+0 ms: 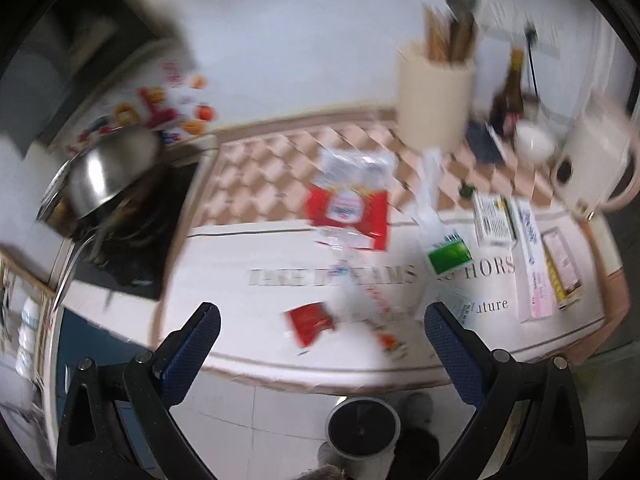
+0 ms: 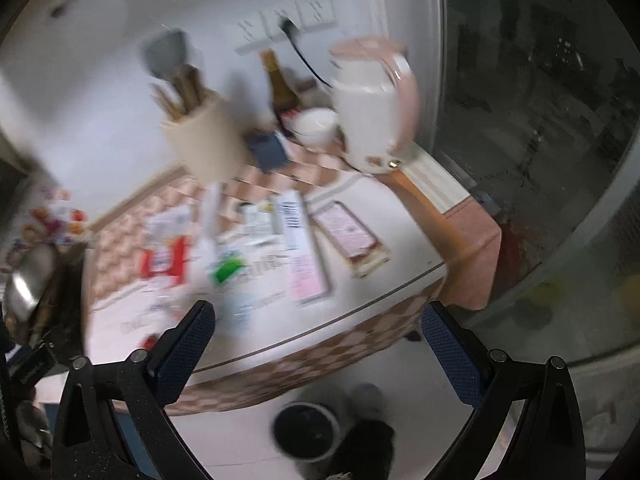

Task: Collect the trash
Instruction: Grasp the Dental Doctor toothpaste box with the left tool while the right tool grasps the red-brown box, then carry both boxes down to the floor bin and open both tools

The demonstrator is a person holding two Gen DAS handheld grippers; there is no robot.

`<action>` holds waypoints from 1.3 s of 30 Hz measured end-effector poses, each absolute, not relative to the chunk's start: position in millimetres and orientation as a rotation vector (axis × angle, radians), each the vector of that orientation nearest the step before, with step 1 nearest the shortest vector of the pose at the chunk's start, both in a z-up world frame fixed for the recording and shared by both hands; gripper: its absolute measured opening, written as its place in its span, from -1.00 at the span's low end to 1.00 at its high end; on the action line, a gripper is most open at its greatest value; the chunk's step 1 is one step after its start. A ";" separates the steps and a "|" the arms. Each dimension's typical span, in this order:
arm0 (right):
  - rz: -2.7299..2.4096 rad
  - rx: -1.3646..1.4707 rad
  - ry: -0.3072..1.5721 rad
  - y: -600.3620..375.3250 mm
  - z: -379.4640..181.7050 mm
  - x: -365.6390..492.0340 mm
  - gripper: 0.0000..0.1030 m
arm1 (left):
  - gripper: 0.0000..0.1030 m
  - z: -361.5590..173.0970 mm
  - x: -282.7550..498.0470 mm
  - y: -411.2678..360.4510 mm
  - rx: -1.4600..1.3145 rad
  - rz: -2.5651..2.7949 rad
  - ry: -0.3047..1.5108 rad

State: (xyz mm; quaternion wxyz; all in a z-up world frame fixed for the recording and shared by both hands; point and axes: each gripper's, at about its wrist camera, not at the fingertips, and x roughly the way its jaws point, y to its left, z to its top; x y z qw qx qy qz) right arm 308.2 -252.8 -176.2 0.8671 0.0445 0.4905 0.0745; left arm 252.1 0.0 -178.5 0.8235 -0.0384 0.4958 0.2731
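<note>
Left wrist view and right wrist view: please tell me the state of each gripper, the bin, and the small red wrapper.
left gripper: open, empty, above the table edge.
right gripper: open, empty.
trash bin: upright on the floor, top open.
small red wrapper: lying flat on the table, not gripped.

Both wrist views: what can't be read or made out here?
- Left wrist: red packet and wrappers near the table edge are motion-blurred; labels unreadable.
- Left wrist: table lettering partly covered by the green-labelled bag.
- Right wrist: trash pile smeared by blur; items merge.
- Bin contents: dark, unclear.
- Right wrist: window too murky to see through.
</note>
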 end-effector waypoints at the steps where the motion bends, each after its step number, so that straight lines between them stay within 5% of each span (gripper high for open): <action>1: 0.156 0.078 1.055 -259.0 -193.6 329.8 1.00 | 1.00 -191.6 267.4 -5.9 -0.061 0.581 1.082; 11: 0.262 -0.208 1.300 -240.0 -368.8 492.3 0.61 | 1.00 -318.5 388.2 -39.3 -0.032 0.619 1.371; 14: 0.327 -0.239 1.333 -230.0 -390.4 506.0 0.32 | 1.00 -329.4 407.1 -50.1 -0.051 0.587 1.405; 22: 0.228 -0.072 1.347 -310.2 -386.0 513.9 0.27 | 0.96 -335.5 454.8 -116.2 -0.267 0.294 1.445; 25: 0.172 -0.048 1.345 -342.2 -383.4 511.7 0.26 | 0.28 -357.5 467.0 -140.0 -0.217 0.239 1.486; 26: 0.161 -0.052 1.348 -349.0 -386.1 511.7 0.26 | -0.12 -363.9 467.8 -144.3 -0.206 0.231 1.504; 39: 0.160 0.004 1.266 -365.6 -349.3 452.4 0.22 | -0.19 -289.5 371.8 -140.1 -0.057 0.224 1.248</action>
